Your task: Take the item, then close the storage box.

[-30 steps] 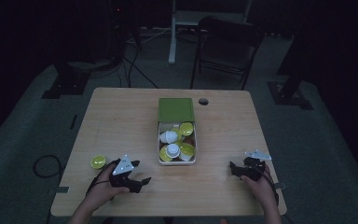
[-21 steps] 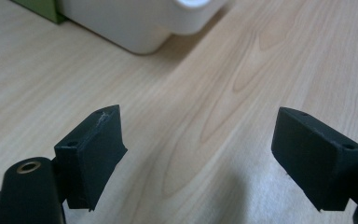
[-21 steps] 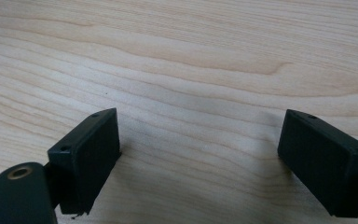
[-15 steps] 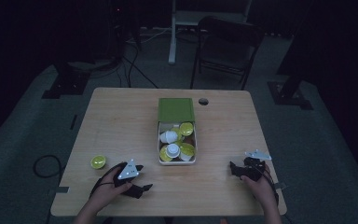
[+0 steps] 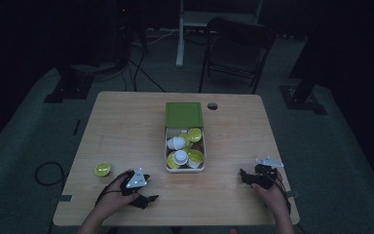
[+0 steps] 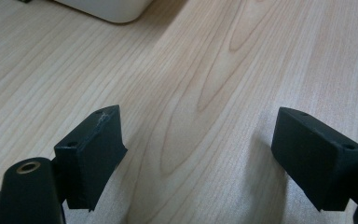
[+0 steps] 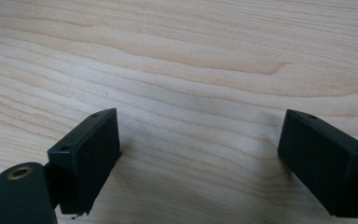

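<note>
A white box [image 5: 166,155] with its green lid [image 5: 183,114] laid open stands mid-table, holding several yellow-green and white cups. One yellow-green cup [image 5: 102,169] sits alone on the wood at the near left. My left gripper [image 5: 148,189] lies just right of that cup, near the table's front edge. Its jaws stand open over bare wood [image 6: 198,121], and the box's corner [image 6: 107,7] shows beyond them. My right gripper [image 5: 244,178] rests at the near right, pointing toward the middle, open with nothing between its pads [image 7: 199,119].
The wooden table [image 5: 126,126] has a small round hole [image 5: 212,106] behind the box. A dark chair [image 5: 236,53] and stand legs are on the floor beyond the far edge. A cable [image 5: 46,173] loops on the floor at the left.
My left gripper has shifted slightly toward the near edge and to the right. The right gripper has kept still.
</note>
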Demonstrator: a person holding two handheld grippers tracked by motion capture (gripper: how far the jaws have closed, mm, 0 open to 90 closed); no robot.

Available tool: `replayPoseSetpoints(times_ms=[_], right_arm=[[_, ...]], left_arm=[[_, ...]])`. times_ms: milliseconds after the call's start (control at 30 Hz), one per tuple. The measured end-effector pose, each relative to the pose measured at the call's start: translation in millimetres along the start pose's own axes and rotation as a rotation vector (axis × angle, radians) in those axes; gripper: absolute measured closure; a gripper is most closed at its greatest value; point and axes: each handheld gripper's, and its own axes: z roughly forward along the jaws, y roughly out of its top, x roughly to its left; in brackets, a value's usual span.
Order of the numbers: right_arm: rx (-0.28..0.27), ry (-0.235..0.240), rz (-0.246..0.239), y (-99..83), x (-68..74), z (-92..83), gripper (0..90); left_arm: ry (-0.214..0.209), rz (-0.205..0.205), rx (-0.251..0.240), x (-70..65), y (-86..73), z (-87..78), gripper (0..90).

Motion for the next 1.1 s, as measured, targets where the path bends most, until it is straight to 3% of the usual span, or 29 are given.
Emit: replayPoseSetpoints(times_ms=[67,733,833,1000,1100], right_arm=[[0.0,0.0,0.0,0.0,0.0,0.0,12.3],[0.002,0.009,-0.008,0.1,-0.7,-0.1,11.7],[0.003,0.012,-0.013,0.0,-0.9,-0.2,11.8],[0.009,0.02,-0.02,0.6,1.2,-0.6,12.4],[0.015,0.048,-0.037,3.0,6.5,-2.9,13.1]], left_arm=[[-0.003,-0.032,0.007,0.6,-0.1,0.4,17.0],[0.003,-0.041,0.013,-1.1,1.0,1.2,14.8],[0.008,-0.094,-0.001,-1.7,2.2,2.0,14.9],[0.008,-0.072,0.001,-1.1,5.9,1.6,14.9],[0.017,-0.072,-0.012,0.3,9.9,-0.2,14.9]])
